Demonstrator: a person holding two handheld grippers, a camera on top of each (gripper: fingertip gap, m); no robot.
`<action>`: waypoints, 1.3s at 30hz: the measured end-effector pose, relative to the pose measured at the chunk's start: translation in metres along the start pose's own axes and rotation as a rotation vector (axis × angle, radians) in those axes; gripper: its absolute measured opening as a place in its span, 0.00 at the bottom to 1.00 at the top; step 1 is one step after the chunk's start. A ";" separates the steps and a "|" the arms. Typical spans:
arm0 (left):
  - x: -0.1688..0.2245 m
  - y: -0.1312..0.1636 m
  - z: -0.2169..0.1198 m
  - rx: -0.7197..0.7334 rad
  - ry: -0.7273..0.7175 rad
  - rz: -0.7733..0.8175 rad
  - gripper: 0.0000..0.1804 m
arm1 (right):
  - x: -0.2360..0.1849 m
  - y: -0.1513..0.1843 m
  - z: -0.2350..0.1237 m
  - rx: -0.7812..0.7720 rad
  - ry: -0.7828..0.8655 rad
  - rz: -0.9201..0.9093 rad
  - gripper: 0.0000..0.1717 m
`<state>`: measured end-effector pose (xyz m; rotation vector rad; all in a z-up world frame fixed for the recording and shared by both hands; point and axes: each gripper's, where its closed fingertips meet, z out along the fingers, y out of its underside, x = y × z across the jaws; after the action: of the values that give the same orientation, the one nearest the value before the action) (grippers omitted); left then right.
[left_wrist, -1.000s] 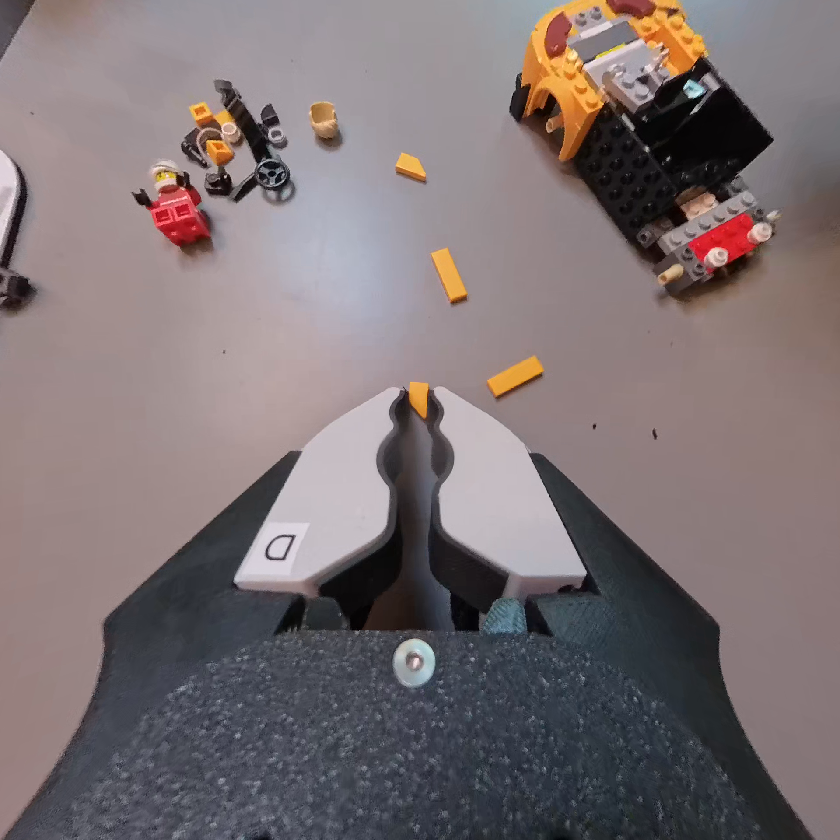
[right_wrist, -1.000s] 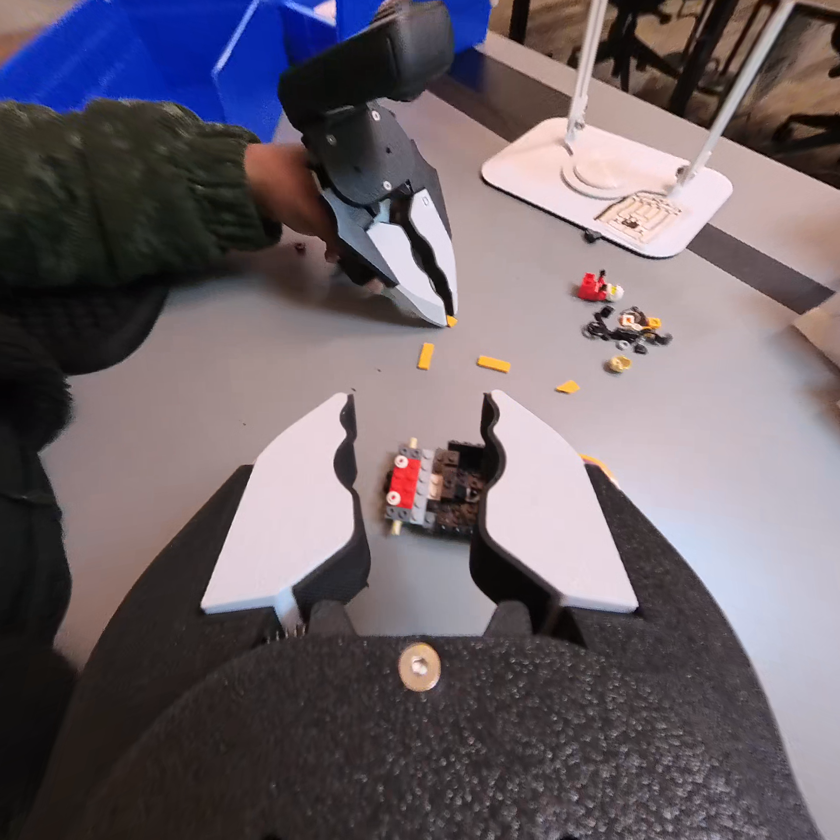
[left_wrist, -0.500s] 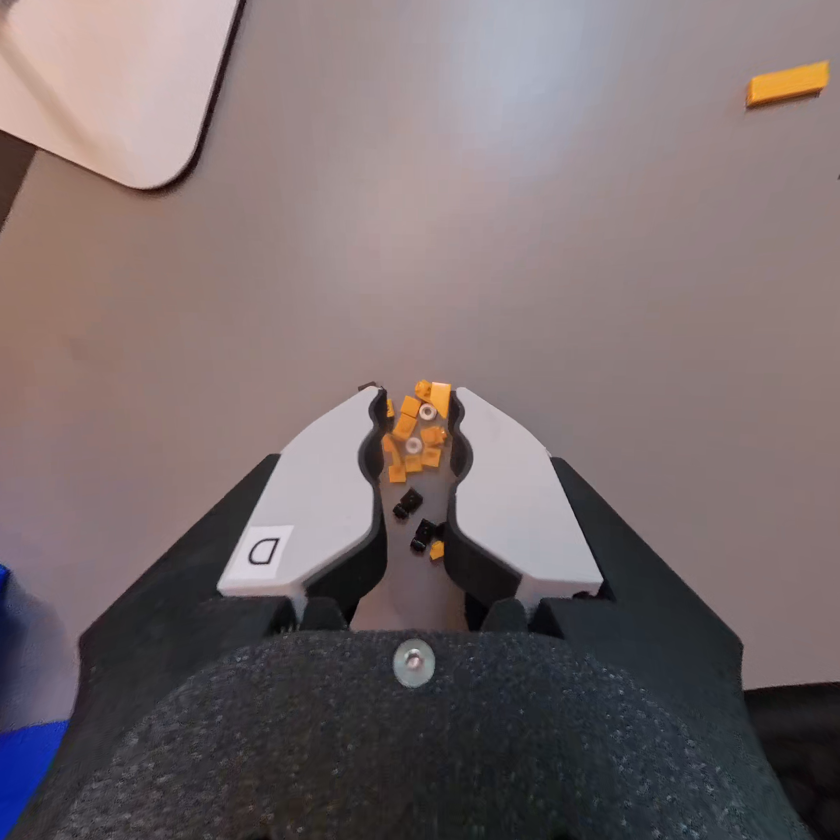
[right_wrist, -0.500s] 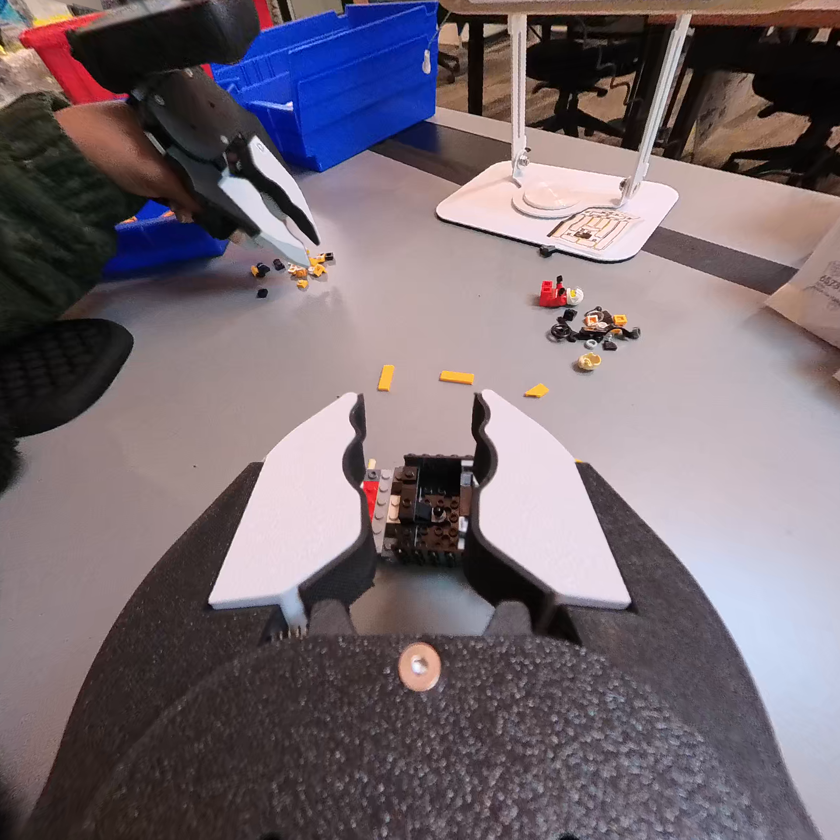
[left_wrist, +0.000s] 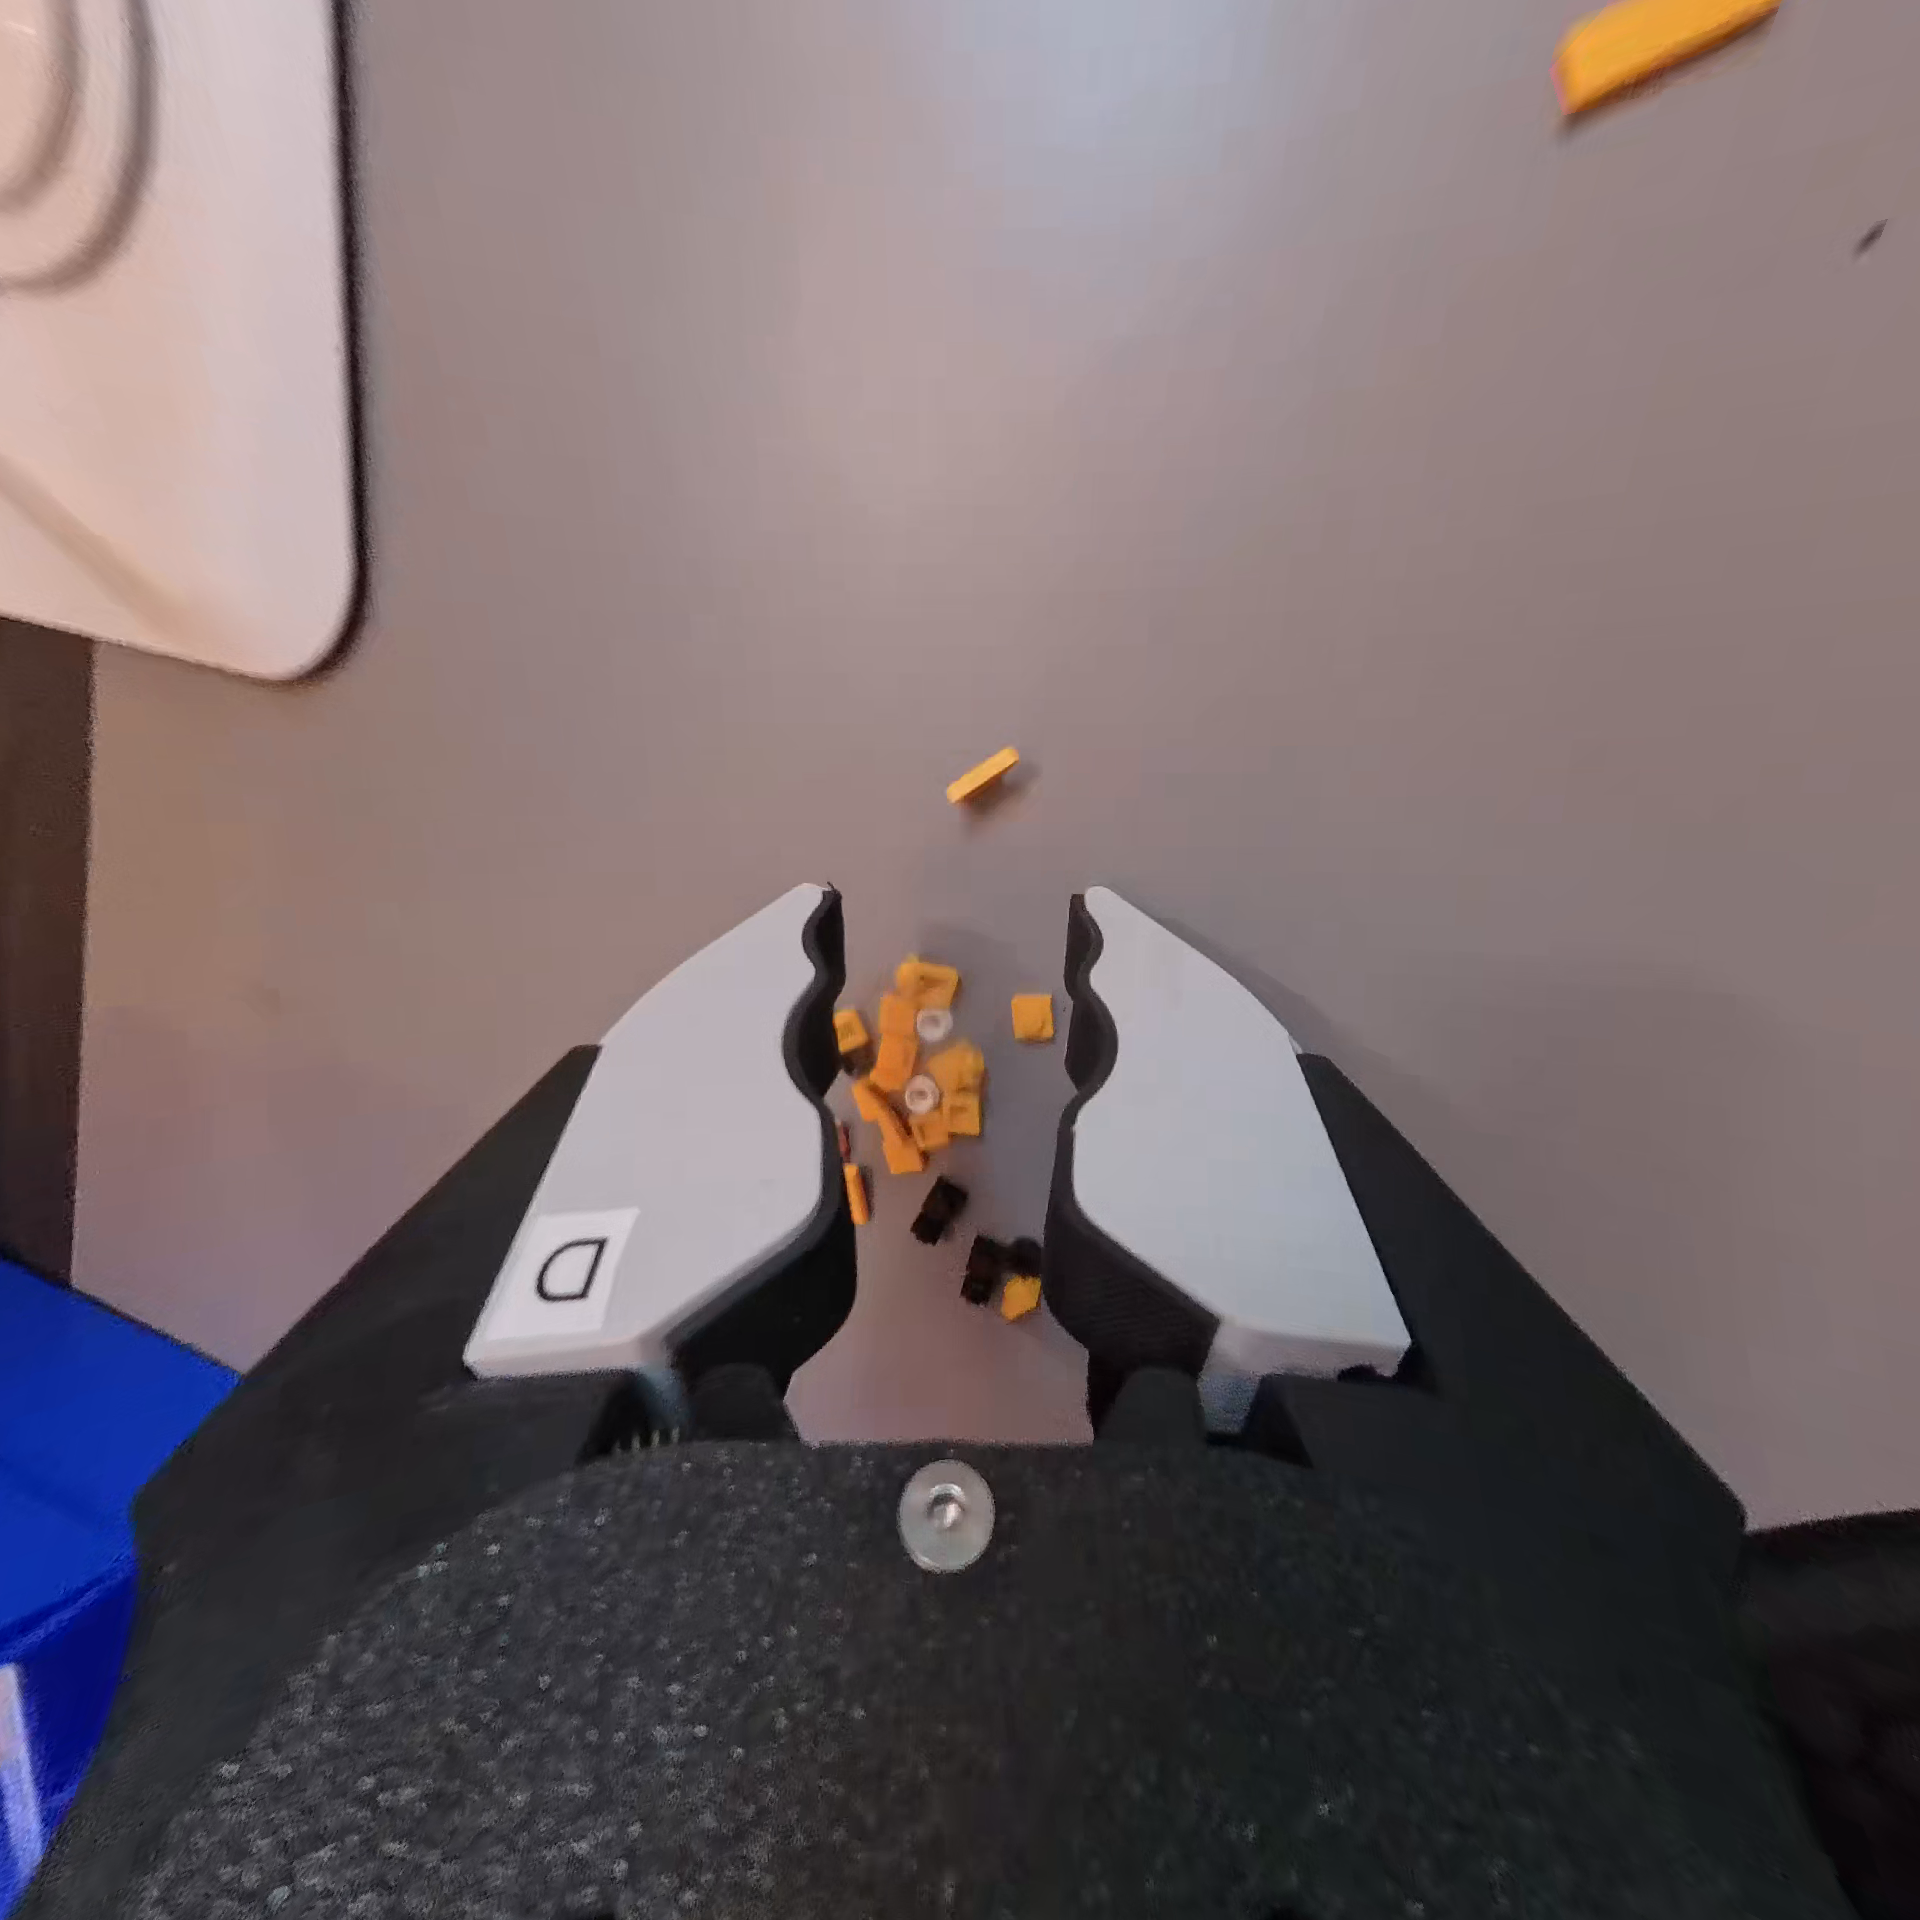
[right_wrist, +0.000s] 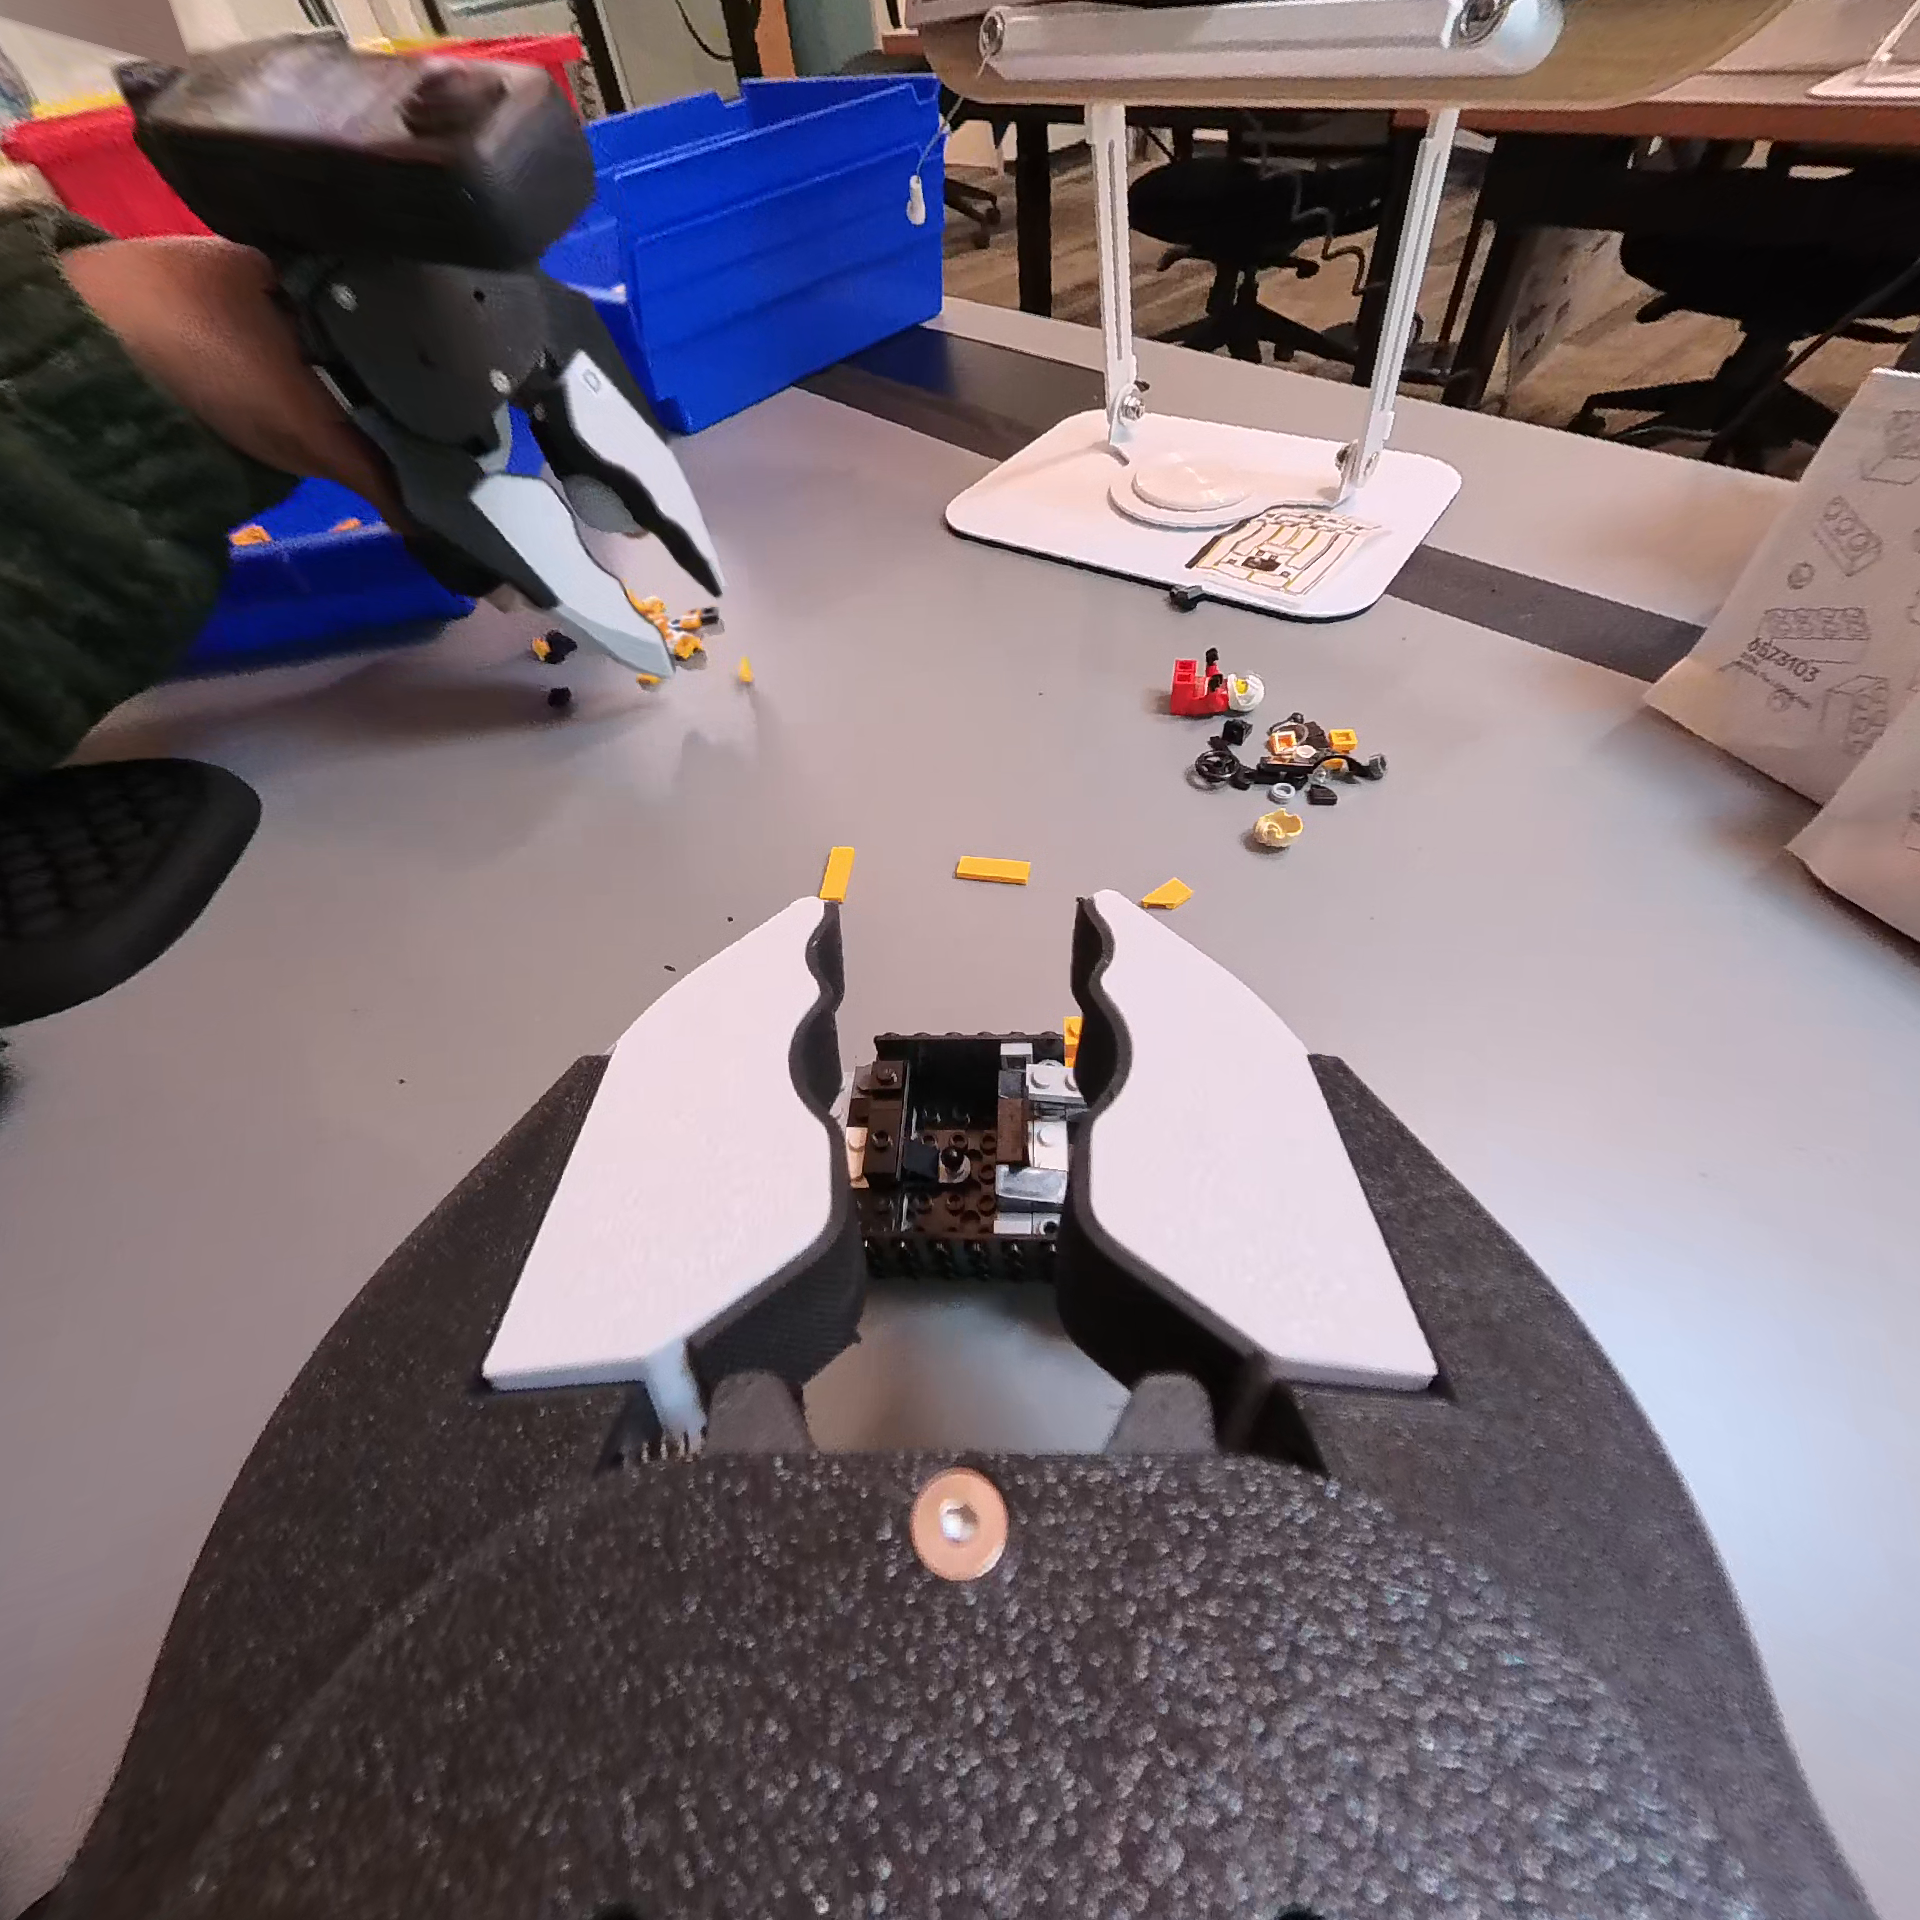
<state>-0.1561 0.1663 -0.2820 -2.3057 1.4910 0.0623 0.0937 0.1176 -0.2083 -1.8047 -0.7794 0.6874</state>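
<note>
Around me on the grey table (right_wrist: 416, 935) lie three flat orange tiles (right_wrist: 992, 870), a red toy figure (right_wrist: 1210, 686) with a cluster of small black parts (right_wrist: 1283, 764), and a white lamp base (right_wrist: 1205, 509). Blue bins (right_wrist: 769, 239) stand at the far edge, with paper bags (right_wrist: 1808, 623) on the right.

My right hand-held gripper (right_wrist: 956, 914) stands partly open, and a black and grey brick model (right_wrist: 956, 1153) sits between its fingers; I think the inner faces press on its sides, though the contact is hard to see.

My left hand-held gripper (left_wrist: 954, 904) hangs open over a small heap of orange and black bricks (left_wrist: 914, 1081), gripping none of them. One orange piece (left_wrist: 982, 776) lies just beyond its tips.

Office chairs and desks fill the room behind.
</note>
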 end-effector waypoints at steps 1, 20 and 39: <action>0.002 -0.010 -0.004 0.060 0.009 -0.001 0.21 | 0.000 0.000 0.000 0.001 -0.001 0.001 0.25; 0.067 -0.155 0.046 0.357 0.362 -0.152 0.15 | 0.014 -0.006 -0.006 0.036 0.086 0.020 0.24; -0.013 0.038 -0.106 0.193 -0.137 -0.312 0.04 | 0.030 -0.010 -0.019 0.076 0.144 0.066 0.23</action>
<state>-0.2141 0.1274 -0.1924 -2.2954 1.0118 -0.0103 0.1248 0.1333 -0.1956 -1.7958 -0.5932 0.6142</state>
